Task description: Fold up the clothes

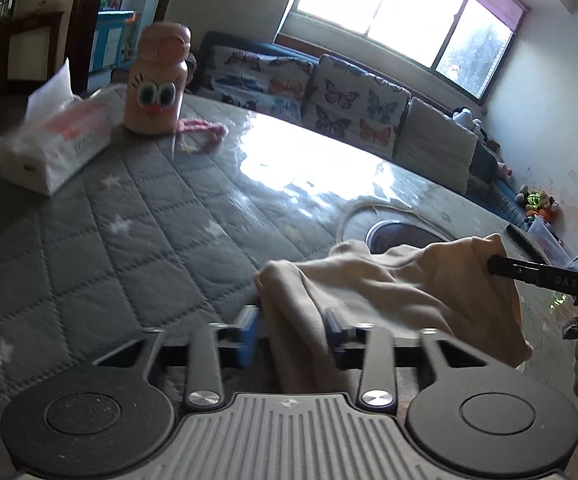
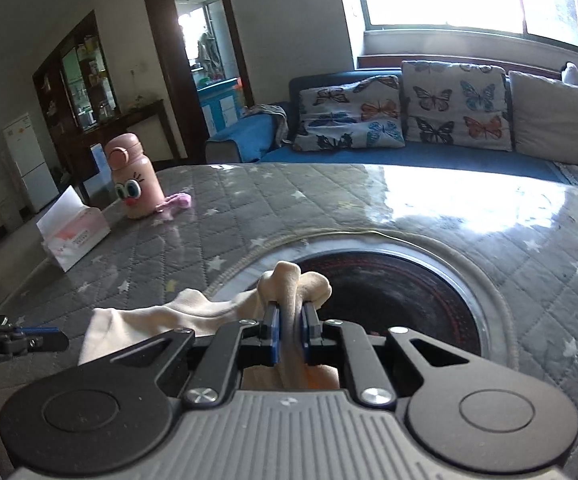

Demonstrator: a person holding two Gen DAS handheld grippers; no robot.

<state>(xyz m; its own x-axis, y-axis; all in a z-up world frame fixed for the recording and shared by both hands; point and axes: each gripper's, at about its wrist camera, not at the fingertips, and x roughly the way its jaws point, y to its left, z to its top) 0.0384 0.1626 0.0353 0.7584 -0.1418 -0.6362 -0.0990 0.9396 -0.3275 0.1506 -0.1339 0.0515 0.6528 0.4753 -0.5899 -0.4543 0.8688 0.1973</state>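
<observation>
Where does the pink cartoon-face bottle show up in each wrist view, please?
Left wrist view: the pink bottle stands upper left on the quilted table cover, just right of the tissue pack.
Right wrist view: the bottle stands at mid-left, behind and right of the tissue pack.
Shared landmark: the butterfly-print cushions on the sofa behind the table.
</observation>
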